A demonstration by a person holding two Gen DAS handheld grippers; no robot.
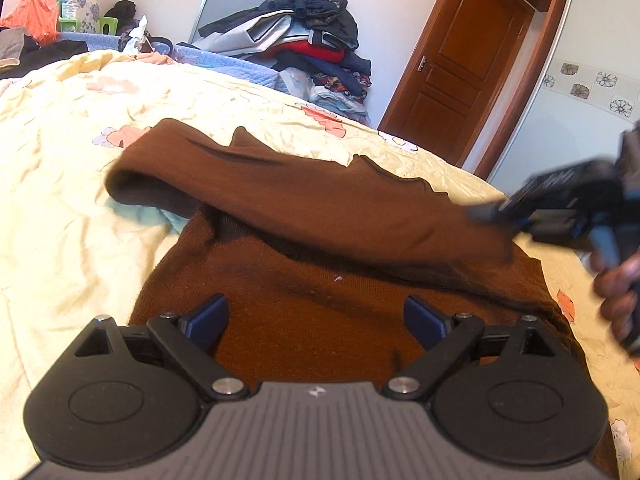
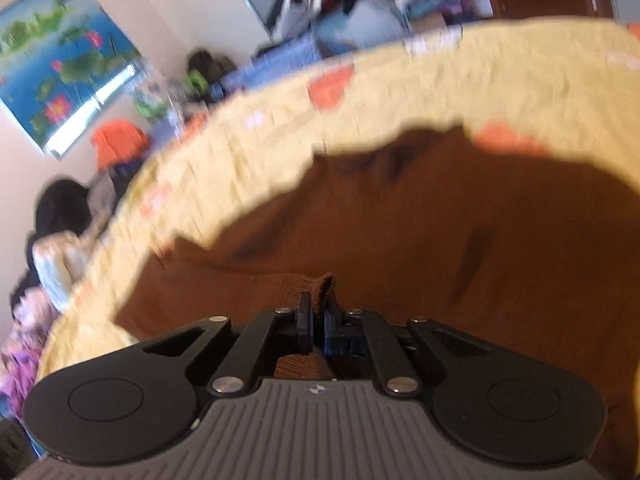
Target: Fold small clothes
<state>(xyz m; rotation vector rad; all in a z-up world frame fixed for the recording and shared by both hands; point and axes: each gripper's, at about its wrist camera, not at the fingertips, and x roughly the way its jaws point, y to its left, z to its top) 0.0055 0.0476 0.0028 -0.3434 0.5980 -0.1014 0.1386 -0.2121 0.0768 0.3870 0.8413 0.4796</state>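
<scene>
A brown knit garment (image 1: 312, 208) lies on the yellow flowered bedspread (image 1: 60, 184), with one sleeve folded across its body. My left gripper (image 1: 316, 320) hovers over the garment's near part, jaws wide apart and nothing between the blue pads (image 1: 208, 320). In the left wrist view my right gripper (image 1: 488, 210) comes in blurred from the right, at the sleeve's end, with a hand (image 1: 616, 292) behind it. In the right wrist view my right gripper (image 2: 318, 312) is shut, a fold of the brown garment (image 2: 400, 224) pinched between its pads.
A tall pile of clothes (image 1: 304, 36) stands beyond the bed's far edge, beside a brown wooden door (image 1: 460, 64). An orange bag (image 1: 36, 16) and clutter sit at the far left. A lotus picture (image 2: 60, 76) hangs on the wall.
</scene>
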